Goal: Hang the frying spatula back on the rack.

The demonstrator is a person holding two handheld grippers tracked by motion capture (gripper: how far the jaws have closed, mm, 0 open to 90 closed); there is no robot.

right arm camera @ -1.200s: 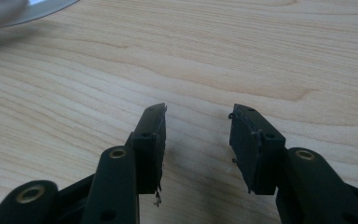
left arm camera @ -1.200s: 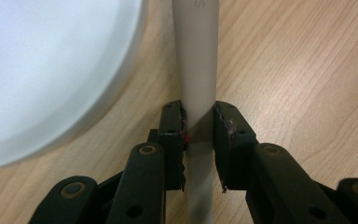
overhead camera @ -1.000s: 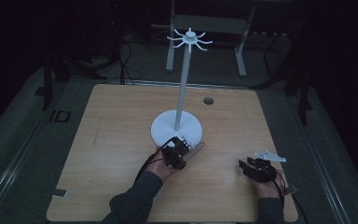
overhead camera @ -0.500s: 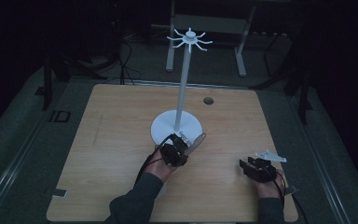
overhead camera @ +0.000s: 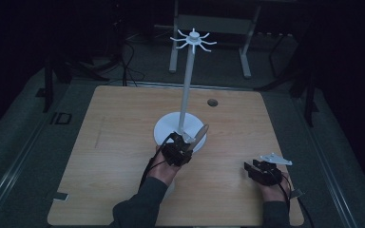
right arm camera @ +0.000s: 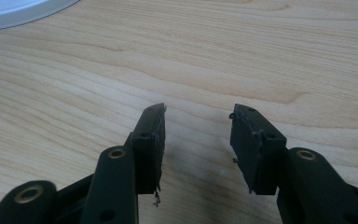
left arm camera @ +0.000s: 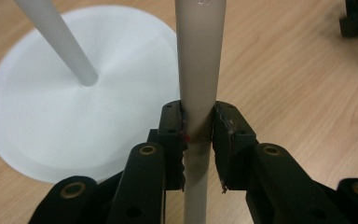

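A white stand rises from the middle of the table: a round base (overhead camera: 166, 127), a thin pole (overhead camera: 186, 90) and a ring of hooks (overhead camera: 193, 40) at the top. My left gripper (overhead camera: 185, 146) sits at the base's near edge, shut on a pale beige utensil handle (overhead camera: 199, 135) that tilts up and to the right. In the left gripper view the jaws (left arm camera: 198, 122) clamp the round handle (left arm camera: 199, 60), with the base (left arm camera: 51, 116) and pole (left arm camera: 58, 39) behind. My right gripper (overhead camera: 251, 169) rests low at the near right, open (right arm camera: 196, 123) over bare wood.
The wooden table (overhead camera: 119, 142) has a small dark hole (overhead camera: 212, 102) at the far side, right of the pole. A metal frame (overhead camera: 209, 28) stands on the floor beyond the table. An edge of the white base (right arm camera: 18, 9) lies far left of the right gripper.
The left gripper has lifted and tilted the utensil, whose far end now points up beside the pole. The right gripper has stayed put.
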